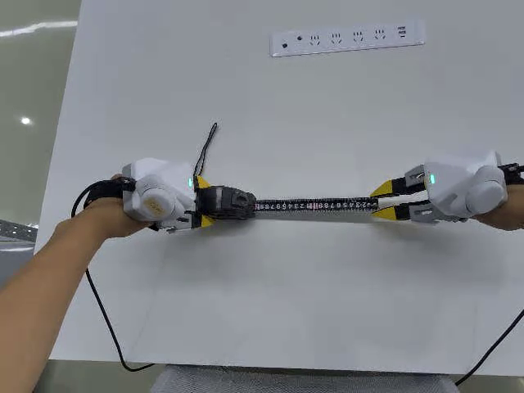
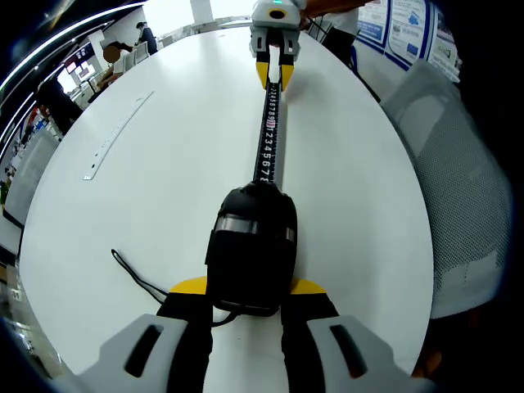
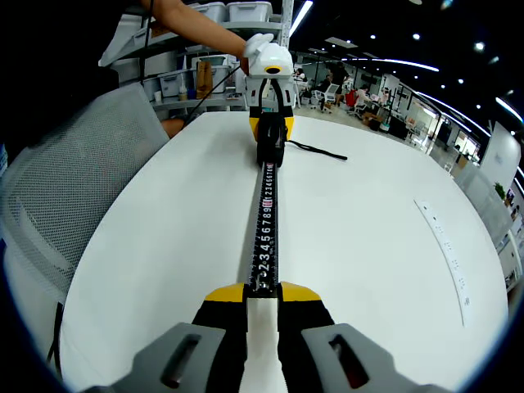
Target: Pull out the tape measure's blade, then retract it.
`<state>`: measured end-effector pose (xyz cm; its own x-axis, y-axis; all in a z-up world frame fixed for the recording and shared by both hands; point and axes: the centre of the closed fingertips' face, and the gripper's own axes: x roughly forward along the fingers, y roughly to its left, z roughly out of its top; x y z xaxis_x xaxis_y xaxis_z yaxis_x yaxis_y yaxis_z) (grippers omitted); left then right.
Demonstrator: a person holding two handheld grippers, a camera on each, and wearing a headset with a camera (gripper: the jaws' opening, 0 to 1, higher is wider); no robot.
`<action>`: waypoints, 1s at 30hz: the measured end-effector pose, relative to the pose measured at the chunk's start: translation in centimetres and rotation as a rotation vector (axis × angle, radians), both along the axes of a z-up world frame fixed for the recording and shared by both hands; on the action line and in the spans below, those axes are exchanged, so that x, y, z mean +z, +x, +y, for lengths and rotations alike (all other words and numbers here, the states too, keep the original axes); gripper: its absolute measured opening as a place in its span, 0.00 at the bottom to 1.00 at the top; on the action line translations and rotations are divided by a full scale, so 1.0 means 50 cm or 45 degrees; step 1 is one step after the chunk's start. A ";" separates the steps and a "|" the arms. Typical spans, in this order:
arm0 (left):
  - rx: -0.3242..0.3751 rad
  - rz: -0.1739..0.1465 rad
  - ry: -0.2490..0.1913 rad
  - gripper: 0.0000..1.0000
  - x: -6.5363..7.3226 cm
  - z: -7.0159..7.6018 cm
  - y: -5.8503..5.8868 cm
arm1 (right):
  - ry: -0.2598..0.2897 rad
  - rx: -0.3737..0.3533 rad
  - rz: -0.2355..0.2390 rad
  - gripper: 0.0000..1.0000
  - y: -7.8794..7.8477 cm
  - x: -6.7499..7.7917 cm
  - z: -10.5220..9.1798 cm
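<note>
A black tape measure case (image 1: pixel 228 201) lies over the white table, held by my left gripper (image 1: pixel 199 202), which is shut on it. In the left gripper view the case (image 2: pixel 250 247) sits between the yellow-tipped jaws. The black blade (image 1: pixel 315 205) with white numbers runs out straight to the right. My right gripper (image 1: pixel 383 201) is shut on the blade's end. In the right gripper view the blade (image 3: pixel 266 237) stretches away from the jaws (image 3: pixel 263 292) to the case (image 3: pixel 269 137). A thin black wrist strap (image 1: pixel 206 146) trails from the case.
A white power strip (image 1: pixel 348 38) lies flat at the far side of the table (image 1: pixel 270 303). Black cables hang off the near edge at left and right. A grey mesh chair (image 3: pixel 78 188) stands beside the table.
</note>
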<state>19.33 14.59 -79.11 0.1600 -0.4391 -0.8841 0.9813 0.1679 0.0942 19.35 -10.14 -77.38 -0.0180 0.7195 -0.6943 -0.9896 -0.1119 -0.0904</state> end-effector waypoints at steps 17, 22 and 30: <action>0.000 0.000 0.004 0.27 0.001 0.000 -0.001 | -0.010 0.007 -0.007 0.12 0.003 0.001 -0.016; -0.002 0.000 0.008 0.27 0.003 -0.001 -0.003 | -0.011 0.007 -0.007 0.12 0.003 0.003 -0.020; -0.003 0.001 0.010 0.27 0.004 -0.003 -0.003 | -0.018 0.006 -0.008 0.12 0.003 0.002 -0.032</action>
<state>19.16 14.44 -78.89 0.1582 -0.4326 -0.8876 0.9818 0.1649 0.0946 19.52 -11.73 -77.27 -0.0169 0.7093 -0.7047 -0.9885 -0.1177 -0.0948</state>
